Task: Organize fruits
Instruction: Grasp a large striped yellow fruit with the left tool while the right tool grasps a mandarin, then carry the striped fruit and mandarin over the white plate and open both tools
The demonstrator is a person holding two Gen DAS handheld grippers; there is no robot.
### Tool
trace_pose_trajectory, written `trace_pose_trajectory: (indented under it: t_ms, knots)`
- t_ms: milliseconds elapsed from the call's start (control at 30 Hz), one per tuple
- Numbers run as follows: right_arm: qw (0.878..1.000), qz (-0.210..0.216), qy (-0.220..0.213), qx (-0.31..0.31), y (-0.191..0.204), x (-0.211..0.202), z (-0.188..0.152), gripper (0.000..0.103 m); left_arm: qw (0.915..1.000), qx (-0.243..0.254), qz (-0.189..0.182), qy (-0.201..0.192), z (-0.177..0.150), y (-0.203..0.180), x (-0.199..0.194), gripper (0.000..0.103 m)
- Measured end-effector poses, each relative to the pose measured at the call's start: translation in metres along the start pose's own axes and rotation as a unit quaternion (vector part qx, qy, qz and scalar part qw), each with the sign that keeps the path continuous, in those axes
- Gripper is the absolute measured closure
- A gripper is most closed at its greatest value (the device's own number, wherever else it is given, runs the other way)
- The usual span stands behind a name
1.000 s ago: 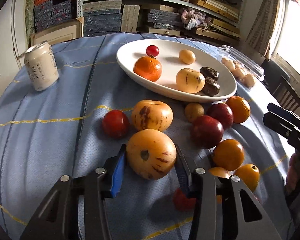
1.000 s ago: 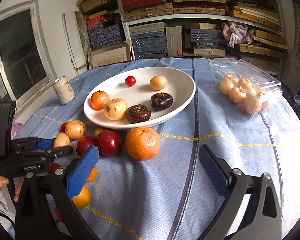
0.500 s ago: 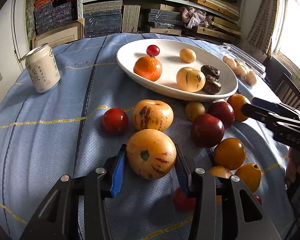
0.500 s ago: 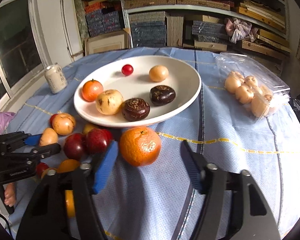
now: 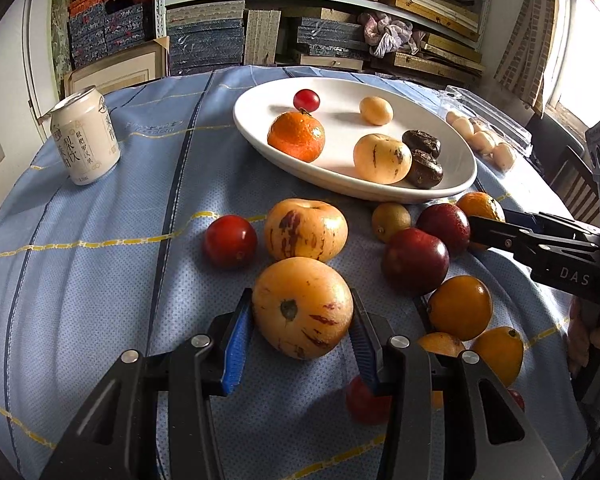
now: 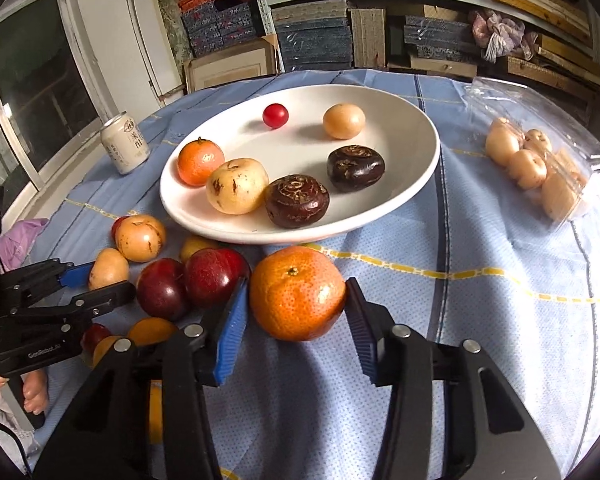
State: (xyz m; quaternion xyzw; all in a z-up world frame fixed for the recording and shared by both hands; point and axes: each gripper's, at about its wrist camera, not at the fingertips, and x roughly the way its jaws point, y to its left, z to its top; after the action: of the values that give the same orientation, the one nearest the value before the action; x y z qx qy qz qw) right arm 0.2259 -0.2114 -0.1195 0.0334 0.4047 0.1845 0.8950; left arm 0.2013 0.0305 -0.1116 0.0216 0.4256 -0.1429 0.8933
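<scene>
My left gripper (image 5: 300, 320) is shut on a yellow pepino with purple streaks (image 5: 302, 308), which rests on the blue cloth. In the right wrist view my right gripper (image 6: 296, 320) is closing its jaws on a large mandarin (image 6: 298, 292). Both blue pads (image 6: 230, 324) touch its sides just in front of the white plate (image 6: 432, 152). On the plate lie a small mandarin, a pale pepino, two dark fruits, a cherry tomato and a small yellow fruit. Each gripper also shows from the side in the other's view, the right gripper (image 5: 500, 232) and the left gripper (image 6: 96, 284).
Several loose fruits lie between the grippers: dark red plums (image 6: 216, 276), small oranges (image 5: 460, 306), a second pepino (image 5: 306, 230), a red tomato (image 5: 230, 240). A drink can (image 5: 86, 140) stands far left. A clear box of pale fruits (image 6: 540, 168) sits on the right.
My right gripper has moved forward to the large mandarin and its jaws have closed from wide open to its sides. The left gripper and its pepino have stayed put.
</scene>
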Motion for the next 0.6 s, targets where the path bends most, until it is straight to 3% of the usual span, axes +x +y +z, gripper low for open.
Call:
trace_pose_trajectory:
  t_ms: [100, 400, 600]
  knots:
    - [1.0, 0.004, -0.007, 0.01, -0.007, -0.007, -0.003, 0.056, 0.9999, -0.01, -0.008, 0.0, 0.001, 0.004, -0.001, 0.058]
    - [0.997, 0.011, -0.05, 0.05, -0.024, -0.037, -0.002, 0.056, 0.9978, -0.027, -0.001, -0.061, 0.014, 0.006, -0.034, 0.058]
    - [0.995, 0.008, -0.087, 0.057, -0.023, -0.046, 0.047, 0.056, 0.9961, -0.041, 0.013, -0.078, 0.068, 0.01, -0.034, 0.058]
